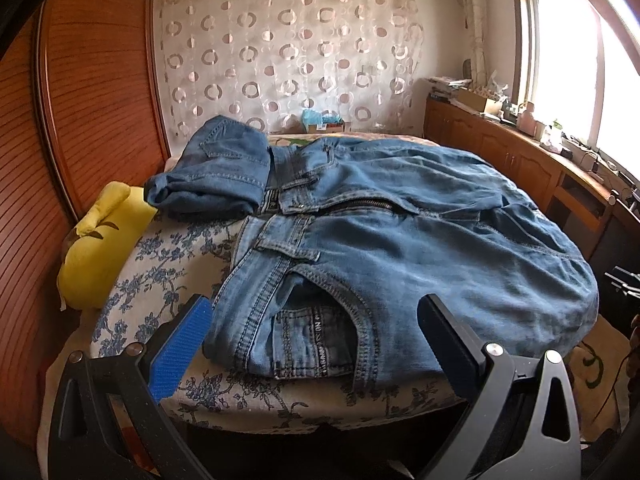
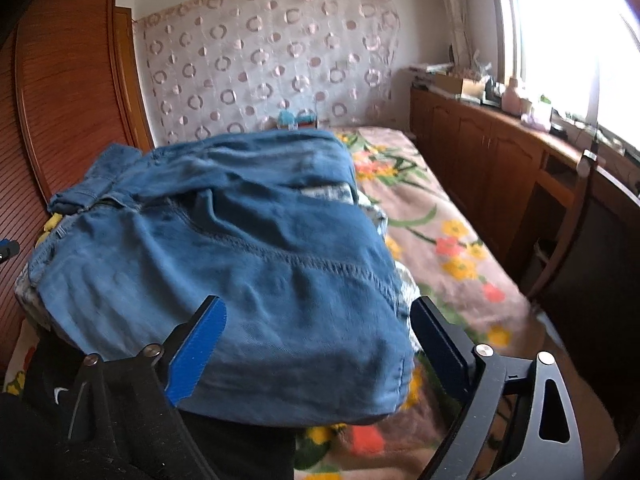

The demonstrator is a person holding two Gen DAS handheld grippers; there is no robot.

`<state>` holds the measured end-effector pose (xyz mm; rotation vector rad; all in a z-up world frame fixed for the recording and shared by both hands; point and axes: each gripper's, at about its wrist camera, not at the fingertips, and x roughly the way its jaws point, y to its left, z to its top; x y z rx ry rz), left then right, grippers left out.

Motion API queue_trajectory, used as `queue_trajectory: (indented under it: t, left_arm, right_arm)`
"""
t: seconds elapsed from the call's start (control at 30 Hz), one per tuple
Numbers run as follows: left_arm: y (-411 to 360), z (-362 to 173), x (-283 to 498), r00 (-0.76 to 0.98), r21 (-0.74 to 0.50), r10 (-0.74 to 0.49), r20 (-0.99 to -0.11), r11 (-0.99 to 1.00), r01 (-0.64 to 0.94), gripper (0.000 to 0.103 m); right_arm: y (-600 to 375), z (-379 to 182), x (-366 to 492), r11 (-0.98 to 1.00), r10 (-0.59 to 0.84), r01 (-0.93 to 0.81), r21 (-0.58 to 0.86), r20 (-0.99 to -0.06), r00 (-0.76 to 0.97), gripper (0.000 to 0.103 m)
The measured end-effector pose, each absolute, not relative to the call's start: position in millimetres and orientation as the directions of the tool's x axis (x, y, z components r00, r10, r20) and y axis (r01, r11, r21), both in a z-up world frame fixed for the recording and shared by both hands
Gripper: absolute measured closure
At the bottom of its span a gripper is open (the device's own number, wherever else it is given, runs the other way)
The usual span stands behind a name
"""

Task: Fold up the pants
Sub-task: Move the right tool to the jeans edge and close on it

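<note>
Your left hand-held gripper (image 1: 316,320) hangs over the near edge of the bed, jaws spread wide with nothing pinched; one blue ribbed pad (image 1: 182,350) sits just left of the denim, and the black finger (image 1: 448,344) lies over the cloth on the right. The blue jeans (image 1: 400,248) lie folded on a cushion with a blue floral print (image 1: 168,264), waistband toward the left, belt loops and front pocket facing you, zipper showing at the middle fold. A second bundle of denim (image 1: 216,172), seemingly a rolled trouser leg, rests against the far left corner of the jeans. A yellow pillow (image 1: 100,248) is wedged between the cushion and the slatted wooden wardrobe door (image 1: 80,120).

Your right hand-held gripper (image 2: 318,334) is likewise spread, jaws straddling the near right corner of the jeans (image 2: 224,248). The fold edge lies between the fingers, but the pads do not press on it; the view is slightly blurred, so you cannot tell whether the cloth brushes the blue pad (image 2: 196,352). The jeans overhang the cushion here, above a flowered bedspread (image 2: 440,240). A wooden cabinet (image 2: 480,152) runs along the right wall under the bright window (image 2: 568,40), and a curtain with a ring pattern (image 2: 272,60) hangs behind the bed.
</note>
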<state>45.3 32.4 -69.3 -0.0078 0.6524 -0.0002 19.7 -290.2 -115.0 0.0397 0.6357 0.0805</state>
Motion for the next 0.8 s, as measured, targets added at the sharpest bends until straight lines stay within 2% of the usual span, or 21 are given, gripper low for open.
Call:
queue_trajectory:
  t: [0.13, 0.47, 0.67, 0.77, 0.8]
  left_arm:
    - [38, -77, 46, 0.784, -0.007, 0.009, -0.620, 1.000, -0.016, 0.000]
    - [38, -84, 48, 0.769, -0.001, 0.013, -0.639, 1.000, -0.019, 0.000]
    - [40, -90, 52, 0.760, -0.007, 0.010, -0.650, 1.000, -0.019, 0.000]
    - [44, -93, 53, 0.757, -0.013, 0.011, -0.653, 1.000, -0.026, 0.000]
    - [46, -94, 53, 0.756, -0.014, 0.014, -0.654, 0.999, -0.030, 0.000]
  right_arm:
    - [-291, -118, 22, 0.995, 0.101, -0.063, 0.082, -0.632, 0.768, 0.021]
    - [-301, -105, -6, 0.993, 0.117, -0.079, 0.088, -0.658, 0.744, 0.027]
    - [-316, -116, -4, 0.991, 0.132, -0.084, 0.103, -0.674, 0.727, 0.040]
    - [-320, -121, 4, 0.989, 0.147, -0.092, 0.117, -0.681, 0.717, 0.050]
    - [-321, -123, 5, 0.988, 0.154, -0.096, 0.122, -0.685, 0.712, 0.056]
